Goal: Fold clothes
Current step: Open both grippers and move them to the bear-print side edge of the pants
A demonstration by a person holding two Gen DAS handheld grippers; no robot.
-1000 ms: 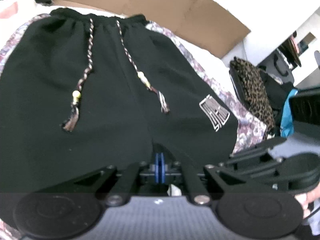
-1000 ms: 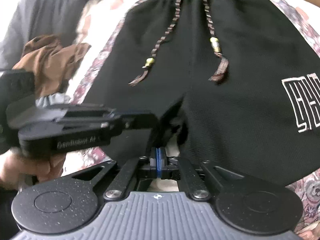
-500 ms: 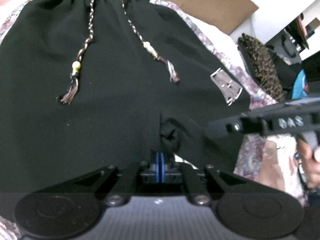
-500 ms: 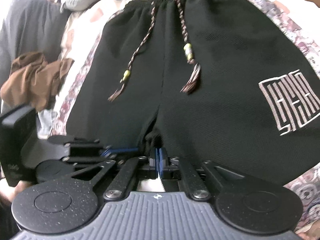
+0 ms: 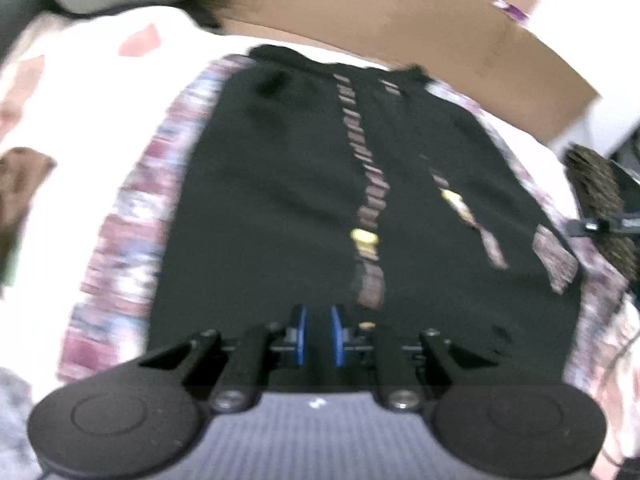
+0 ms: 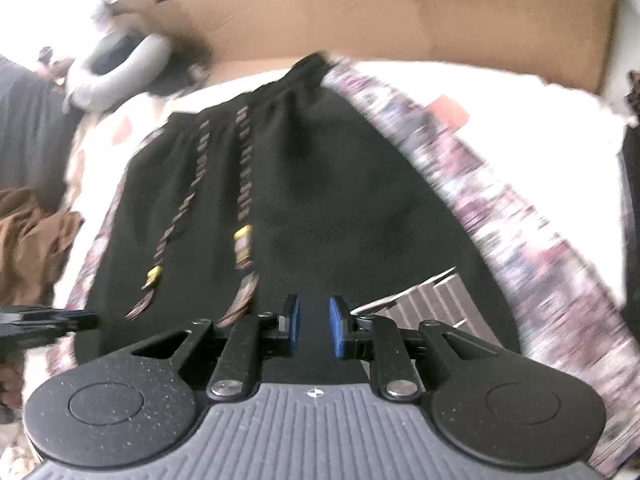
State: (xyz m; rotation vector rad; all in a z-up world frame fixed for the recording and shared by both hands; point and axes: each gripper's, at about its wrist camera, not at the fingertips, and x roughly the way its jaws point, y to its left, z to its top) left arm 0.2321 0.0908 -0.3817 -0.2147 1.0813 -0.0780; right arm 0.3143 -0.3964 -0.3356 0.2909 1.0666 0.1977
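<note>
Hovering over the near hem of the black shorts, the left gripper has its blue pads a small way apart and opening, with only dark cloth showing behind the gap; I cannot tell whether any fabric is caught between them. The right gripper stands the same way, its jaws parting slightly above the hem, beside the pale printed logo on one leg.

The shorts lie flat on a white bed cover marked with pink patches, legs toward the grippers and waistband at the far end. Patterned purplish stripes run down both outer sides. Two braided drawstrings with yellow beads trail from the waistband down the front.

A crumpled brown garment sits off to the left of the shorts. Beyond the waistband stands a cardboard sheet, and a grey rounded object lies near its left end. Both views are blurred.
</note>
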